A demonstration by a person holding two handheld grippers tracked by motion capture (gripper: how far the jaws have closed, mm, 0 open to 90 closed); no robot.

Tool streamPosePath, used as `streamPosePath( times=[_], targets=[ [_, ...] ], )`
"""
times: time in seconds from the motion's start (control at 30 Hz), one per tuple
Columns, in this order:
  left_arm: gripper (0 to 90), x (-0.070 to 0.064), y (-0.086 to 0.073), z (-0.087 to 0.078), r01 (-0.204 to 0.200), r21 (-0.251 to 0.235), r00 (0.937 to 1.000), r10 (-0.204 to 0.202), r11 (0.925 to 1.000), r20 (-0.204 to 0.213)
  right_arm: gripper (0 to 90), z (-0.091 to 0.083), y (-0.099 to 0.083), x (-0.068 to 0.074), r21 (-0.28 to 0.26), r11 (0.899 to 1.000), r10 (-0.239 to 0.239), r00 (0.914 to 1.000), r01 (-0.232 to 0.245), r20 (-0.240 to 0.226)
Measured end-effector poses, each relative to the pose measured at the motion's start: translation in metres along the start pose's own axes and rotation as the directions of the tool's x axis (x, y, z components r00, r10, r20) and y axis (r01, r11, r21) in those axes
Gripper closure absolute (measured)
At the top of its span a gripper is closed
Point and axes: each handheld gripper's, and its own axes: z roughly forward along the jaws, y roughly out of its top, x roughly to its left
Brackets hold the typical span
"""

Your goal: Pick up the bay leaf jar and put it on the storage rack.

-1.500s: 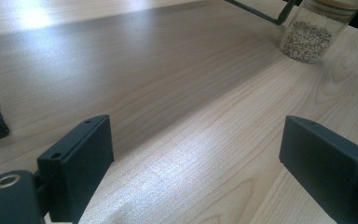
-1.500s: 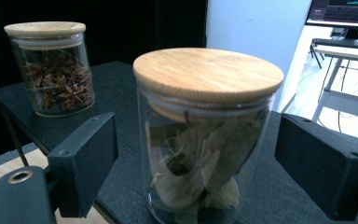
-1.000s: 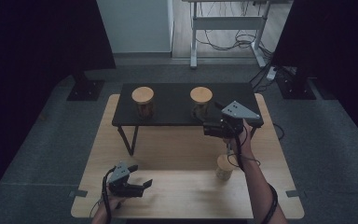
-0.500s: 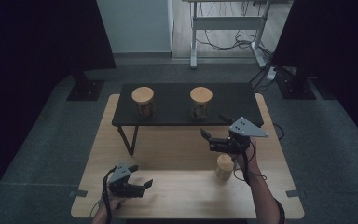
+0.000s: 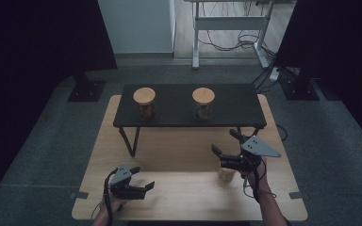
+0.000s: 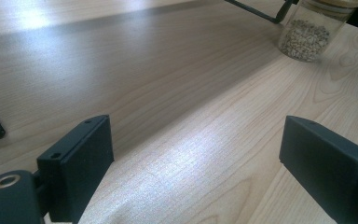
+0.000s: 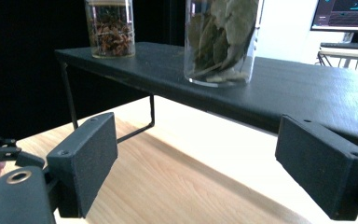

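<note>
1. The right gripper (image 5: pixel 227 143) has drawn back from the black shelf (image 5: pixel 226 113), where a second ago it stood at the shelf's front right edge beside the jar of leaves (image 5: pixel 203 102); it now hangs over the wooden table (image 5: pixel 179 150), toward that table's front right corner.
2. Its jaws, then level with the shelf top, now stand wide apart directly above the jar of pale grains (image 5: pixel 226 173), which stands on the table.
3. The forearm behind the right gripper has shortened in the high view, the hand lying nearer the table's near edge.
4. The grains jar, half a second ago just beside the gripper, is now partly covered by it.
</note>
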Motion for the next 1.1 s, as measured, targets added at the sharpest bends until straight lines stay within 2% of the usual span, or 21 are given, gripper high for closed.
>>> streamPosePath(
  times=[0.67, 0.87, 1.1],
  targets=[
    [9.0, 0.000, 0.000, 0.000, -0.003, 0.003, 1.0000, 0.003, 1.0000, 0.000, 11.9, -0.037, -0.057, 0.007, 0.041, 0.998, 0.047, 0.9989, -0.047, 0.002],
    [9.0, -0.001, 0.000, 0.000, -0.006, 0.005, 1.0000, 0.006, 1.0000, -0.002, 11.6, -0.048, -0.084, 0.009, 0.095, 0.993, 0.063, 0.9980, -0.063, 0.010],
    [9.0, -0.001, 0.000, 0.000, -0.008, 0.006, 1.0000, 0.008, 1.0000, -0.003, 11.4, -0.054, -0.094, 0.007, 0.116, 0.991, 0.072, 0.9971, -0.074, 0.025]
  ],
)
